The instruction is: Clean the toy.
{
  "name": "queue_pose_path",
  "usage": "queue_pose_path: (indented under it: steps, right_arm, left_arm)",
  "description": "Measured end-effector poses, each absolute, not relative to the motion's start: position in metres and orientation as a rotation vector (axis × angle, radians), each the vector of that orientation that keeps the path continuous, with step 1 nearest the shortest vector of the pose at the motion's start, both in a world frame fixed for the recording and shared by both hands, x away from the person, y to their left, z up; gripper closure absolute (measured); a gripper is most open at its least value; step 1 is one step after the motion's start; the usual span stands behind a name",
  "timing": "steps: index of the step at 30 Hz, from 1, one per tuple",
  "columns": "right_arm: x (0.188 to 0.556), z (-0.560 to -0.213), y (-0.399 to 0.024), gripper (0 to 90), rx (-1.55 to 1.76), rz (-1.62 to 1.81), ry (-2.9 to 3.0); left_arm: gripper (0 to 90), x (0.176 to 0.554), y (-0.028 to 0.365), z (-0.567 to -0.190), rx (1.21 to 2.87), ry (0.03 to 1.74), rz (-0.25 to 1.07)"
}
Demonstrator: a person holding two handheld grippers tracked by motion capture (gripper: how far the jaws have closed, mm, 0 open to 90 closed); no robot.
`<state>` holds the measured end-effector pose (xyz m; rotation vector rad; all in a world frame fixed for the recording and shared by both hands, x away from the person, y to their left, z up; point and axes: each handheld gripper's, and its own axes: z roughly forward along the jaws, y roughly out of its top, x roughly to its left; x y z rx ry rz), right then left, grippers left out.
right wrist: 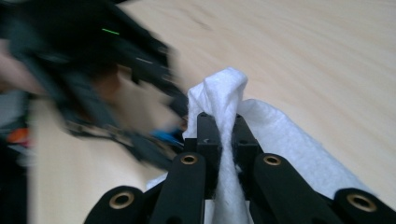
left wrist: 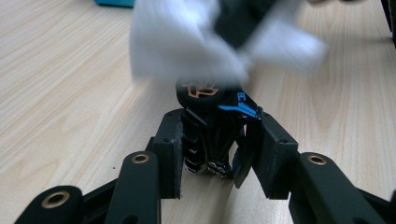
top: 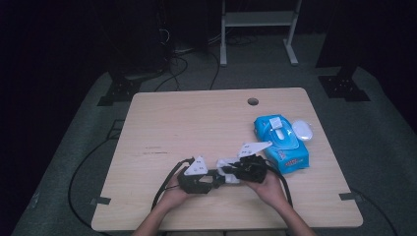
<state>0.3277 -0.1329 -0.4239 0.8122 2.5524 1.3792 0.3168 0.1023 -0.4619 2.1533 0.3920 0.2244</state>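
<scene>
A black gadget (left wrist: 208,133) with a blue stripe and an orange emblem sits between the jaws of my left gripper (left wrist: 212,144), which is shut on it. A white wipe (right wrist: 280,140) is pinched in my right gripper (right wrist: 227,135), whose jaws are shut on a fold of it. In the left gripper view the wipe (left wrist: 187,42) lies blurred over the gadget's far end. In the high view the left gripper (top: 216,179) and the right gripper (top: 232,172) meet tip to tip near the table's front edge, with the wipe (top: 226,163) between them.
A blue pack of wet wipes (top: 281,142) lies right of the grippers, with a white mouse (top: 303,130) beside it. The wooden table (top: 187,123) has a cable hole (top: 253,102) at the back. Cables trail off the front left.
</scene>
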Motion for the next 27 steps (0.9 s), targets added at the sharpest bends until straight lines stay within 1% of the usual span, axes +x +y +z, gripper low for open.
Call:
queue_pose_path:
  steps: [5, 7, 11, 13, 15, 20, 24, 27]
  right_arm:
    - [0.334, -0.422, -0.167, 85.1, 0.933, 1.326, 2.466]
    - [0.334, -0.423, -0.167, 85.1, 0.94, 1.341, 2.463]
    - [0.329, -0.427, -0.141, 85.0, 0.852, 1.415, 2.53]
    - [0.329, -0.425, -0.137, 85.0, 0.82, 1.388, 2.546]
    - [0.332, -0.424, -0.143, 85.0, 0.838, 1.332, 2.52]
    - [0.343, -0.424, -0.179, 85.1, 1.01, 1.362, 2.448]
    - [0.342, -0.428, -0.177, 85.1, 1.008, 1.386, 2.448]
    - [0.341, -0.429, -0.176, 85.1, 1.008, 1.402, 2.451]
  left_arm:
    - [58.1, 0.318, 0.103, -0.462, 2.154, 0.396, 0.222]
    - [58.1, 0.318, 0.102, -0.462, 2.152, 0.399, 0.225]
    - [58.1, 0.319, 0.103, -0.461, 2.159, 0.398, 0.23]
    - [58.1, 0.319, 0.106, -0.46, 2.163, 0.405, 0.242]
    - [58.1, 0.32, 0.109, -0.46, 2.155, 0.411, 0.245]
    - [58.1, 0.324, 0.113, -0.46, 2.152, 0.417, 0.258]
    - [57.4, 0.326, 0.117, -0.457, 2.141, 0.444, 0.272]
    - [56.0, 0.328, 0.119, -0.457, 2.13, 0.463, 0.236]
